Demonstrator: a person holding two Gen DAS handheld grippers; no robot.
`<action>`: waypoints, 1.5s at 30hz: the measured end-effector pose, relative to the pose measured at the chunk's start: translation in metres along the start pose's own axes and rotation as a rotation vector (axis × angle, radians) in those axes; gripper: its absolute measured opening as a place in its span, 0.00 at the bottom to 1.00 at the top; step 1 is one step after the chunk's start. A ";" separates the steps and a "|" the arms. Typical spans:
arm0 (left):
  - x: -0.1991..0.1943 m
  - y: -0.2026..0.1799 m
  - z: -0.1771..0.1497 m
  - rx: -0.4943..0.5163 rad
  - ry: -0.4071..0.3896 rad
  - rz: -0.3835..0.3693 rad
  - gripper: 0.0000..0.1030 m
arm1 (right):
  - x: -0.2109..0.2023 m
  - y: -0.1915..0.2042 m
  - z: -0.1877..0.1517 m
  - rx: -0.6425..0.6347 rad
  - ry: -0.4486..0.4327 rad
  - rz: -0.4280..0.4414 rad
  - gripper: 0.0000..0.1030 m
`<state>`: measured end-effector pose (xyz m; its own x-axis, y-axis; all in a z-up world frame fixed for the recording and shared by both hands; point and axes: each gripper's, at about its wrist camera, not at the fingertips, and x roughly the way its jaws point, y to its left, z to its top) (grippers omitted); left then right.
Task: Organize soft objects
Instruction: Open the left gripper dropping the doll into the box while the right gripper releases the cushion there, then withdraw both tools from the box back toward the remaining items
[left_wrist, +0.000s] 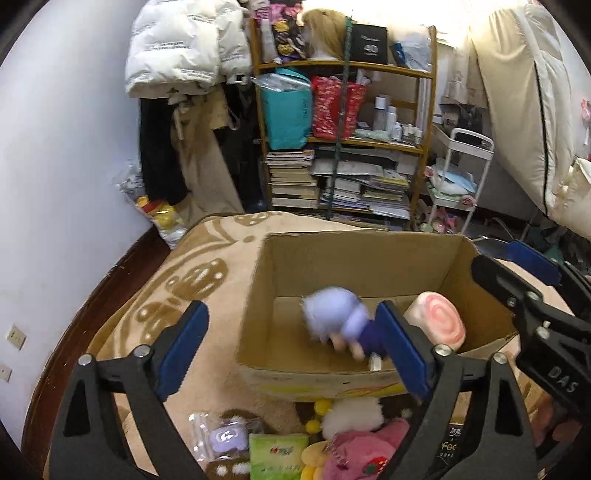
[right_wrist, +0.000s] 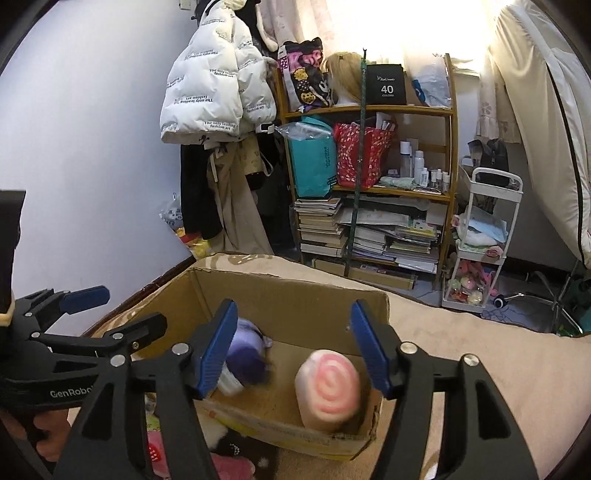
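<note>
An open cardboard box (left_wrist: 354, 254) (right_wrist: 280, 288) stands on a beige patterned blanket (left_wrist: 192, 266). Inside it, a blurred doll with pale purple hair (left_wrist: 336, 317) (right_wrist: 245, 354) is at the left. A pink-swirl roll plush (left_wrist: 439, 321) (right_wrist: 332, 387) stands at the right. My left gripper (left_wrist: 291, 308) (right_wrist: 122, 306) is open over the box's near edge, its pads clear of the doll. Above the roll plush my right gripper (right_wrist: 293, 306) (left_wrist: 517, 273) is open with nothing pressed between its pads.
More soft things lie in front of the box: a pink plush (left_wrist: 369, 450), a white plush (left_wrist: 351, 417), a green tissue pack (left_wrist: 277, 458), a bagged purple pouch (left_wrist: 225, 439). Behind stand a crowded shelf (left_wrist: 343, 147) and a white cart (right_wrist: 484, 240).
</note>
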<state>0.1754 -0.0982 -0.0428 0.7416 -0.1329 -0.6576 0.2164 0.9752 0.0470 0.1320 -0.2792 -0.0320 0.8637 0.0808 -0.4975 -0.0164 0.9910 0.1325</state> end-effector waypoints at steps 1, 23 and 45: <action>-0.004 0.002 -0.002 -0.005 -0.007 0.016 0.95 | -0.004 0.002 0.000 -0.009 -0.004 -0.001 0.74; -0.071 0.039 -0.044 -0.011 0.071 0.076 0.98 | -0.078 0.027 -0.016 -0.001 0.010 -0.022 0.99; -0.075 0.050 -0.070 -0.010 0.170 0.084 0.98 | -0.096 0.032 -0.051 0.010 0.114 -0.052 0.99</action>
<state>0.0859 -0.0267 -0.0436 0.6388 -0.0203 -0.7691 0.1514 0.9834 0.0998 0.0231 -0.2500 -0.0243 0.8001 0.0412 -0.5984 0.0326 0.9932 0.1120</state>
